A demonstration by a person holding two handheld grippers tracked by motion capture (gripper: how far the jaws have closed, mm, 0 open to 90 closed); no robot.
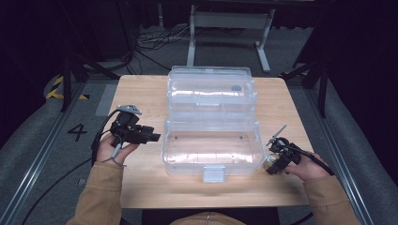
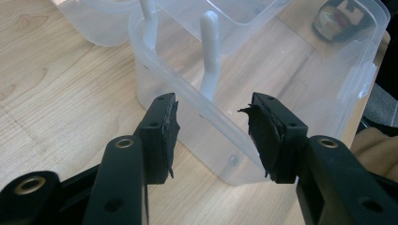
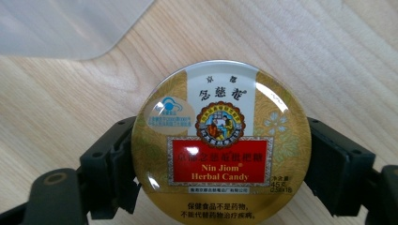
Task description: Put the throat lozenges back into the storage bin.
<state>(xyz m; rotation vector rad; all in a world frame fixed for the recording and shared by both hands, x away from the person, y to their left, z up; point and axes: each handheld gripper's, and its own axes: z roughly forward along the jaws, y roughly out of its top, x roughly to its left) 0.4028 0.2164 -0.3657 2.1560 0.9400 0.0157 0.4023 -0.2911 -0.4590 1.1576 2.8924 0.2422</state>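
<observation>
A clear plastic box [image 1: 211,147] stands open in the middle of the wooden table [image 1: 141,93], its lid [image 1: 212,89] folded back. My left gripper [image 1: 149,136] hovers just left of the box, jaws open; in the left gripper view its fingertips [image 2: 213,129] frame the box's near corner [image 2: 220,136] with nothing between them. My right gripper [image 1: 274,164] sits at the box's right front corner, shut on a round gold candy tin [image 3: 220,143] labelled Nin Jiom Herbal Candy. The tin [image 1: 271,162] rests low over the table. The tin [image 2: 340,18] is also seen through the box wall.
A grey latch [image 1: 214,174] hangs at the box's front edge. A small round mark [image 1: 236,87] sits on the lid. Cables and a metal frame [image 1: 230,28] lie on the floor beyond the table. A corner of clear plastic [image 3: 65,28] lies ahead of the tin.
</observation>
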